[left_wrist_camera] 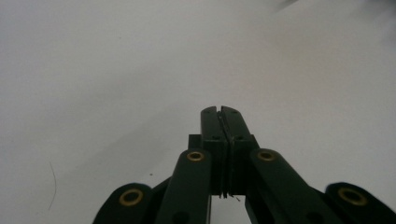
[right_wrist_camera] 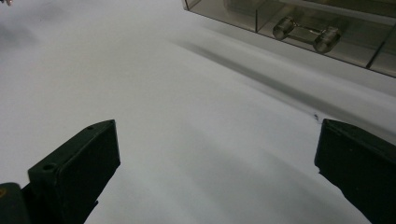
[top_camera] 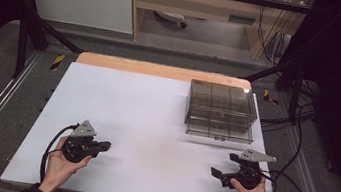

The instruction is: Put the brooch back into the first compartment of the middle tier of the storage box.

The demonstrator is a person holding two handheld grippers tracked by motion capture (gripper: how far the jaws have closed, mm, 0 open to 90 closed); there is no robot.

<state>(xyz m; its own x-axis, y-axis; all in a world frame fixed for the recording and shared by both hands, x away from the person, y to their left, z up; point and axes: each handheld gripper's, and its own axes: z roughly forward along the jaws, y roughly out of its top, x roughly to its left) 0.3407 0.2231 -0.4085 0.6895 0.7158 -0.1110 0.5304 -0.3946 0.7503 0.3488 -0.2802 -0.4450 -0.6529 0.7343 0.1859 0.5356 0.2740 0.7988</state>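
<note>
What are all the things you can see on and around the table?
Table: one, white top with a wooden far edge, in the middle.
Drawer box: one, smoky see-through plastic, far right part of the table, with a handle on its front.
Cabinet: one, light wood, behind the table.
Cables: several, black, on the floor at the right.
Left gripper: one, black, near left of the table, fingers shut on nothing.
Right gripper: one, black, near right, fingers wide open, empty.
Hands: two, each holding a gripper, at the near edge.
</note>
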